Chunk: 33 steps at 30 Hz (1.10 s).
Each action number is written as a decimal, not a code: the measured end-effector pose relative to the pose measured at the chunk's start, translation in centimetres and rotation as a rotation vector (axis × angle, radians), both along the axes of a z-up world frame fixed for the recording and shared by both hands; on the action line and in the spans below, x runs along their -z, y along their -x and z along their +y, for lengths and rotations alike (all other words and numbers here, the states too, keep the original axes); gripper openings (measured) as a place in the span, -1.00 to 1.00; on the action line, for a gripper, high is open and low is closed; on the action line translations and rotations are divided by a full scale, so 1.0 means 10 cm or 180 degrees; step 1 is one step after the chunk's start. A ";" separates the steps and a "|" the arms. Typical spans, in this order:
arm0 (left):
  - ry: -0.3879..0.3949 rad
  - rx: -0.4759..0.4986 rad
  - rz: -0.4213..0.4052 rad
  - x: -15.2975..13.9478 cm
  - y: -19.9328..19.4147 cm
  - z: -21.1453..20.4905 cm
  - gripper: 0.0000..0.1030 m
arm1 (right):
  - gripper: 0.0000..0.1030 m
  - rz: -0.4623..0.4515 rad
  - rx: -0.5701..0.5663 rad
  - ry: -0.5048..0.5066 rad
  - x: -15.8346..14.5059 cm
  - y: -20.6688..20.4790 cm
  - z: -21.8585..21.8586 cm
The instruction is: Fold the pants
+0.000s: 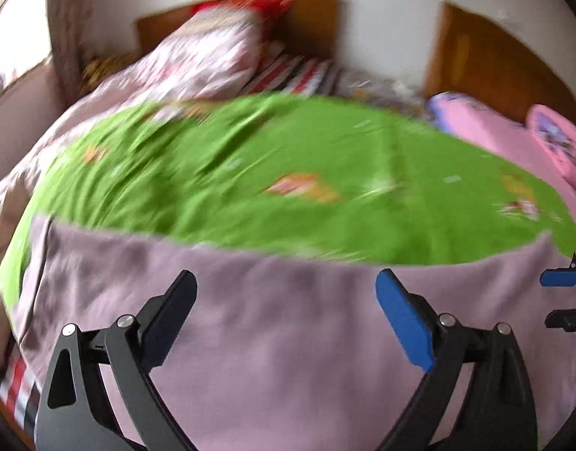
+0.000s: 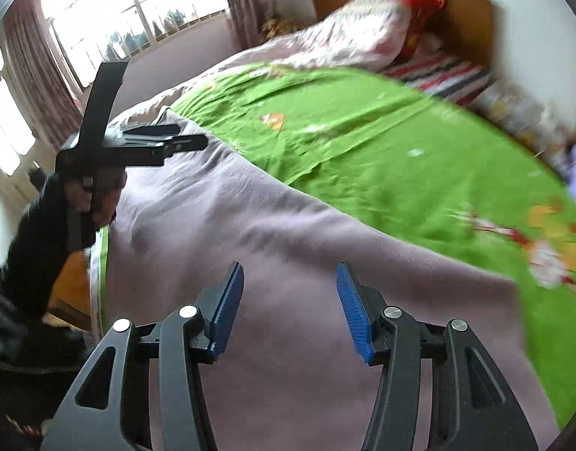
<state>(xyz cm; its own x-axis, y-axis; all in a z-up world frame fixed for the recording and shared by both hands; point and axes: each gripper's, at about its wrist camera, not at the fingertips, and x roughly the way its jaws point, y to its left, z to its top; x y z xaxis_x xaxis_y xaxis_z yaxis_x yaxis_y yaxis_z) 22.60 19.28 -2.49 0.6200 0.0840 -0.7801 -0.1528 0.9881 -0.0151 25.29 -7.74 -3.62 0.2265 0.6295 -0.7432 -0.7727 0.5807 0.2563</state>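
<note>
The mauve pants [image 1: 288, 338] lie spread flat on the green bedsheet [image 1: 288, 173] at the near edge of the bed; they also show in the right wrist view [image 2: 273, 263]. My left gripper [image 1: 286, 285] is open above the pants, holding nothing; it also shows in the right wrist view [image 2: 167, 139] at the pants' far left edge. My right gripper [image 2: 290, 278] is open above the pants, empty. Its fingertips [image 1: 558, 276] show at the right edge of the left wrist view. Both views are motion-blurred.
A rumpled pink floral quilt [image 1: 212, 56] and striped pillow lie at the head of the bed by a wooden headboard [image 1: 310, 18]. Pink cushions [image 1: 551, 143] sit at the right. A window [image 2: 130, 11] with curtains is on the left.
</note>
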 end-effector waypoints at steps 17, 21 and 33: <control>0.0442 -0.0670 0.0094 0.19 -0.18 1.20 0.96 | 0.61 -0.0075 0.0991 0.0309 0.25 -0.29 -0.27; -0.0041 -0.0982 -0.0106 0.00 0.02 1.05 0.93 | 0.66 -0.0155 0.1350 0.0209 -0.02 -0.03 -0.55; 0.0323 0.1612 -0.0239 -0.20 0.69 -1.77 0.96 | 0.71 -0.0026 0.2618 0.0600 0.12 0.85 -2.68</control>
